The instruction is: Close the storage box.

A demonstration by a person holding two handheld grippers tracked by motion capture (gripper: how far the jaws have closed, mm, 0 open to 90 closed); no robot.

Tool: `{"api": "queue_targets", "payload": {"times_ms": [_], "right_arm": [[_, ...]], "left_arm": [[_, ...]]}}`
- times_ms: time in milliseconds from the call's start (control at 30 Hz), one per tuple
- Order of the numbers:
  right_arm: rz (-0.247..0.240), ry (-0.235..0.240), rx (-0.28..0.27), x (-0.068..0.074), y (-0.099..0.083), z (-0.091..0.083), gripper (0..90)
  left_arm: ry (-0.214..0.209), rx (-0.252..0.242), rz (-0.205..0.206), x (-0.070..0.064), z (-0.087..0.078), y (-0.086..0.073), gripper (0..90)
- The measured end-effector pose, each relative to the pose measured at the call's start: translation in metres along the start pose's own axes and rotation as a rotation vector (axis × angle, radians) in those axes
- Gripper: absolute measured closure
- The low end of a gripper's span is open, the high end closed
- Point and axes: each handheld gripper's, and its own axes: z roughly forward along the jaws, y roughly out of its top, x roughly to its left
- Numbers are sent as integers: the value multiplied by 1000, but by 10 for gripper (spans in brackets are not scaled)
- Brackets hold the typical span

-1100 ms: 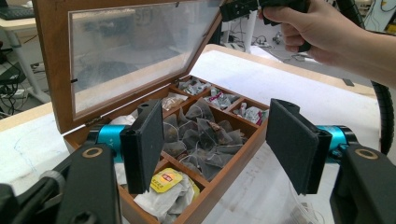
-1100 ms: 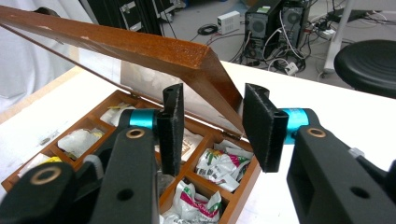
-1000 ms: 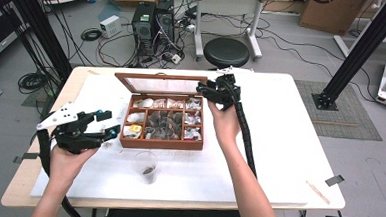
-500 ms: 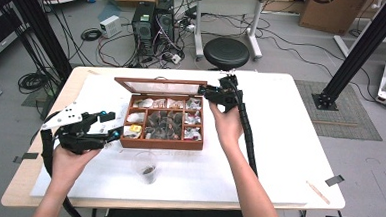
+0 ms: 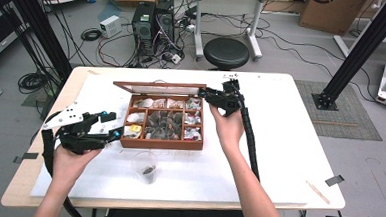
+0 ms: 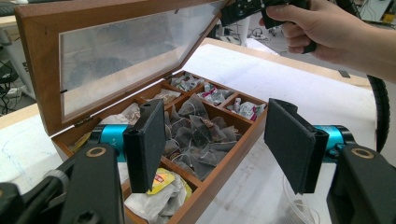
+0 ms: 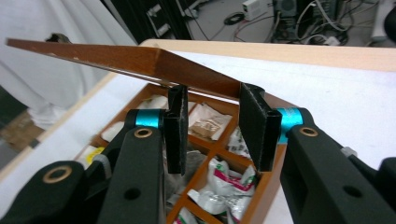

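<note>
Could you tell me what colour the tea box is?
Reddish-brown wood; the tea box shows best in the left gripper view.

Lab or workshop: computer towers (image 5: pixel 154 17) and tangled cables (image 5: pixel 115 44) on floor behind white table (image 5: pixel 289 143), black stool (image 5: pixel 227 53) beside towers, black frame struts (image 5: pixel 363 47) right.

Wooden tea box (image 5: pixel 161 143), brown, on white-topped table (image 5: pixel 299 144), nearer the far edge, left of centre. Divided into compartments: dark pyramid tea bags (image 6: pixel 198 135) in the large middle one, wrapped sachets (image 5: pixel 192 119) in the small ones along both sides. Hinged lid (image 5: pixel 159 88) with clear window raised partway, tilted over the back, hinges on the far side.
</note>
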Motion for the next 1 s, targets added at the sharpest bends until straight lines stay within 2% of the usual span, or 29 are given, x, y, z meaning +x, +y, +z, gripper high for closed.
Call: {"api": "queue_targets", "payload": {"times_ms": [100, 233, 600, 733, 1000], "right_arm": [[32, 21, -3, -3, -1, 0, 644], [44, 32, -1, -5, -4, 0, 643], [35, 56, -11, -1, -14, -3, 635], [53, 80, -11, -3, -18, -4, 632], [49, 91, -2, -2, -24, -6, 629]], "left_arm": [[1, 3, 2, 0, 0, 0, 385], [1, 1, 1, 0, 1, 0, 385], [-1, 9, 3, -1, 4, 0, 385], [2, 13, 0, -1, 6, 0, 385], [6, 11, -7, 0, 7, 0, 384]]}}
